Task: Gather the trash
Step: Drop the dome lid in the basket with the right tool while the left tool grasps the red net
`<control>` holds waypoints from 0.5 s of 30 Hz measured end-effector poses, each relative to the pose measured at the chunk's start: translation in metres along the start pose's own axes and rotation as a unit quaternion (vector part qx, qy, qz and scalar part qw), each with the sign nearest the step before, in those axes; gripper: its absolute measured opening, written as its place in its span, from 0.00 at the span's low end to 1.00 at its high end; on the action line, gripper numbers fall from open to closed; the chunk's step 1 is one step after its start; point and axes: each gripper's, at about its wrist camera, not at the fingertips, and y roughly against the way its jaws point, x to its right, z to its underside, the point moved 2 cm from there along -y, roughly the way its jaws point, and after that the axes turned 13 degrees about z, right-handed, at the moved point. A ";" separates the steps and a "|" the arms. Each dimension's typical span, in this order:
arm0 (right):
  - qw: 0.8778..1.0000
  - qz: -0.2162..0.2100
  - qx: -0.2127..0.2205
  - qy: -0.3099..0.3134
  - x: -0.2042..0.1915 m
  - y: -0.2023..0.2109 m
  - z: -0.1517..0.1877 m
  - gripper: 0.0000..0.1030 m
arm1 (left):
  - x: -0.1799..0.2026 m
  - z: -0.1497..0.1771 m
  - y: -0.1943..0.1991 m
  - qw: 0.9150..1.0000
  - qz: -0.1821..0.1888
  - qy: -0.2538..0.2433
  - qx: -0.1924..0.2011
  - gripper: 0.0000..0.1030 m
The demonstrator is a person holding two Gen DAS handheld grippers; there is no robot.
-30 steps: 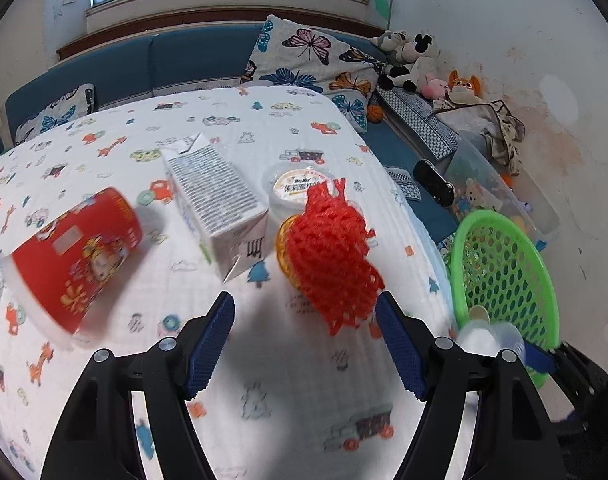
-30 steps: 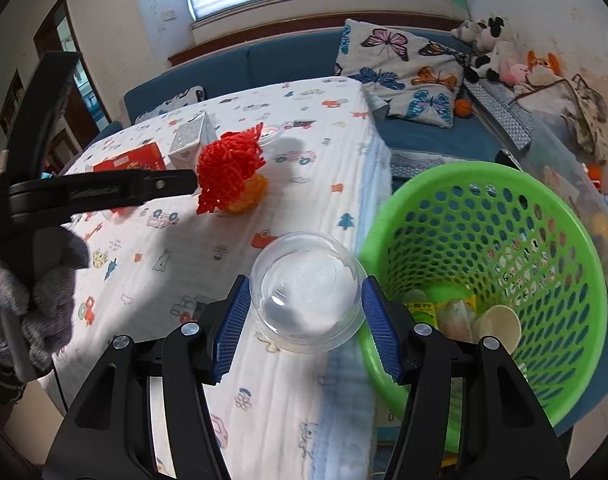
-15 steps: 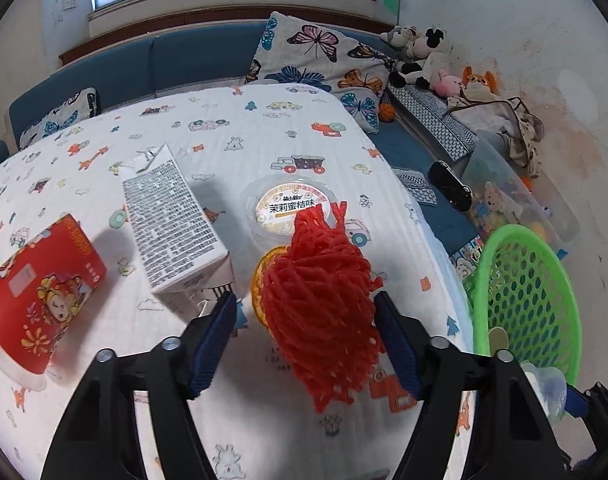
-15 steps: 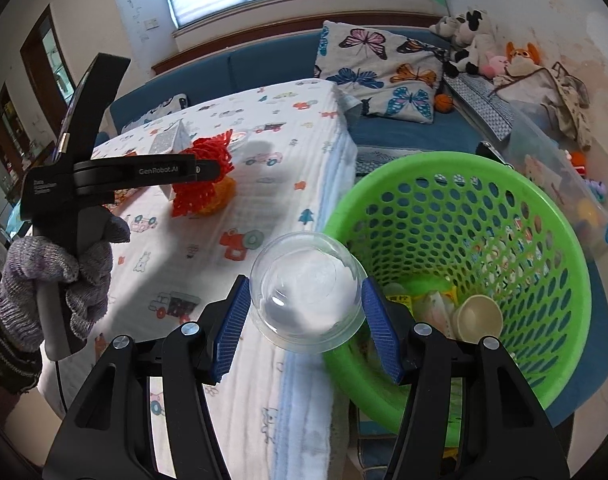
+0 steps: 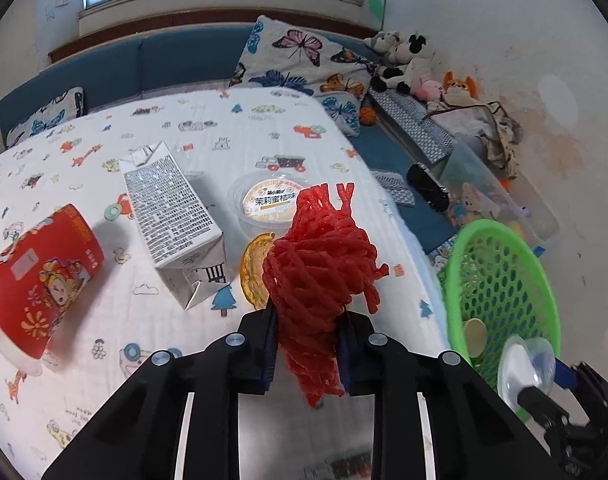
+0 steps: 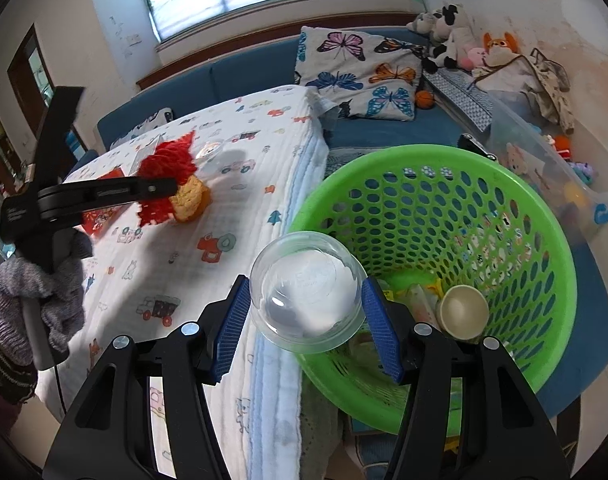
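My left gripper (image 5: 307,344) is shut on a red foam fruit net (image 5: 320,276), low over the printed table cloth (image 5: 223,136). Orange peel (image 5: 252,269) lies just behind the net. A grey carton (image 5: 171,220), a red paper cup (image 5: 35,280) and a lidded plastic tub (image 5: 268,204) lie on the table. My right gripper (image 6: 306,312) is shut on a clear plastic dome lid (image 6: 307,304), held over the near rim of the green basket (image 6: 504,208). The net also shows in the right wrist view (image 6: 165,178).
The basket stands off the table's right edge and holds a beige cup (image 6: 463,312) and wrappers. A blue sofa (image 5: 175,60) with butterfly pillows (image 5: 304,56) and plush toys (image 5: 404,60) runs behind. A clear storage box (image 5: 500,196) sits by the wall.
My left gripper moved forward and shut on the red net. My right gripper carried the dome lid rightward to the basket's rim.
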 end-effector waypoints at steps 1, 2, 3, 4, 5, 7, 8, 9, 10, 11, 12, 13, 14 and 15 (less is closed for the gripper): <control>1.000 0.003 0.001 -0.002 0.003 0.001 0.001 0.56 | 0.002 0.001 0.005 1.000 0.003 -0.002 0.003 0.23; 1.000 0.005 0.001 -0.005 0.006 0.002 0.001 0.56 | 0.004 0.002 0.008 1.000 0.005 -0.004 0.005 0.23; 1.000 0.008 0.001 -0.010 0.010 0.002 0.001 0.56 | 0.007 0.003 0.014 1.000 0.011 -0.007 0.008 0.23; 1.000 0.012 0.001 -0.014 0.014 0.003 0.001 0.56 | 0.010 0.004 0.018 1.000 0.014 -0.009 0.010 0.23; 1.000 0.018 0.000 -0.018 0.019 0.003 0.002 0.56 | 0.012 0.005 0.021 1.000 0.016 -0.011 0.011 0.23; 0.999 0.027 -0.001 -0.023 0.026 0.002 0.003 0.56 | 0.021 0.007 0.028 0.999 0.023 -0.020 0.014 0.23; 0.999 0.033 -0.002 -0.026 0.032 0.002 0.004 0.56 | 0.026 0.007 0.032 0.999 0.027 -0.025 0.015 0.23; 0.999 0.037 -0.004 -0.030 0.036 0.001 0.004 0.56 | 0.029 0.008 0.033 0.999 0.030 -0.028 0.016 0.23; 0.999 0.042 -0.006 -0.035 0.040 0.000 0.005 0.56 | 0.034 0.008 0.035 0.999 0.035 -0.033 0.016 0.23; 0.998 0.044 -0.008 -0.039 0.044 -0.001 0.005 0.56 | 0.039 0.008 0.037 0.998 0.039 -0.038 0.016 0.23; 0.998 0.046 -0.010 -0.043 0.049 -0.002 0.005 0.56 | 0.044 0.008 0.039 0.998 0.042 -0.042 0.016 0.23; 0.998 0.049 -0.011 -0.047 0.054 -0.003 0.006 0.57 | 0.048 0.008 0.040 0.998 0.045 -0.045 0.016 0.23; 0.997 0.052 -0.013 -0.051 0.058 -0.005 0.006 0.57 | 0.052 0.009 0.042 0.998 0.048 -0.049 0.016 0.23; 0.997 0.054 -0.015 -0.053 0.060 -0.006 0.007 0.57 | 0.057 0.009 0.042 0.997 0.052 -0.053 0.016 0.23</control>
